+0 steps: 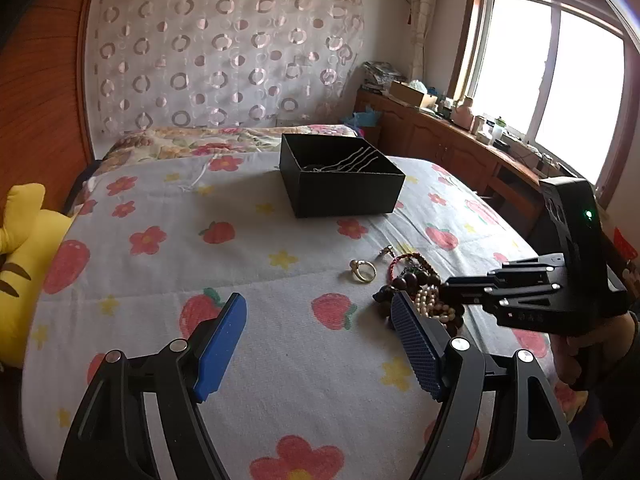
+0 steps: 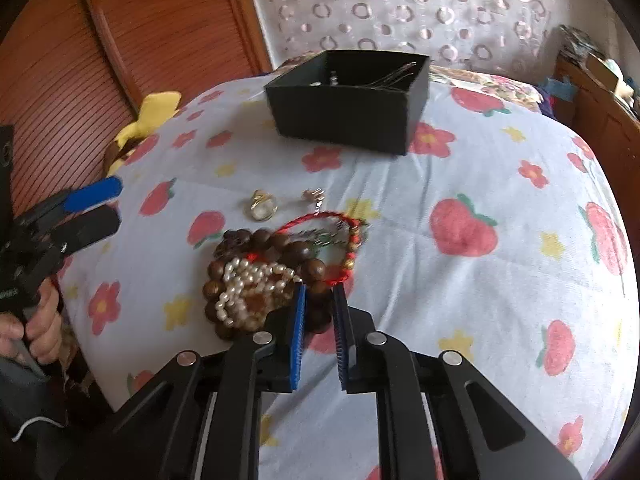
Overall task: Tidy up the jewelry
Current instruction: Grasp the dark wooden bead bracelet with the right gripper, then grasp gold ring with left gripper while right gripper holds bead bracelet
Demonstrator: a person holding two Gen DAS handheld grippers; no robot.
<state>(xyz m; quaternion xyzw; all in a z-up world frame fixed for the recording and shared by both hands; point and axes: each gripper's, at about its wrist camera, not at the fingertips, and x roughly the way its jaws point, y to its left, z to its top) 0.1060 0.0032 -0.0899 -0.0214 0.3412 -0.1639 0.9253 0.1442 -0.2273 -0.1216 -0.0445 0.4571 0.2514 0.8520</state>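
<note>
A pile of jewelry lies on the flowered bedspread: a brown wooden bead bracelet [image 2: 280, 246], a white pearl strand [image 2: 244, 284], a red cord bracelet [image 2: 320, 218], a gold ring [image 2: 262, 205] and a small silver piece [image 2: 314, 195]. The pile also shows in the left wrist view [image 1: 420, 288]. My right gripper [image 2: 319, 294] is shut on wooden beads at the pile's near edge. An open black box [image 2: 352, 100], also in the left wrist view [image 1: 340, 176], holds thin silver chains. My left gripper [image 1: 318, 312] is open and empty, left of the pile.
A yellow plush toy [image 1: 20, 264] lies at the bed's left edge. A wooden wardrobe [image 2: 120, 40] stands behind it. A cluttered wooden cabinet [image 1: 452, 140] runs under the window on the right. A folded floral quilt [image 1: 200, 142] lies beyond the box.
</note>
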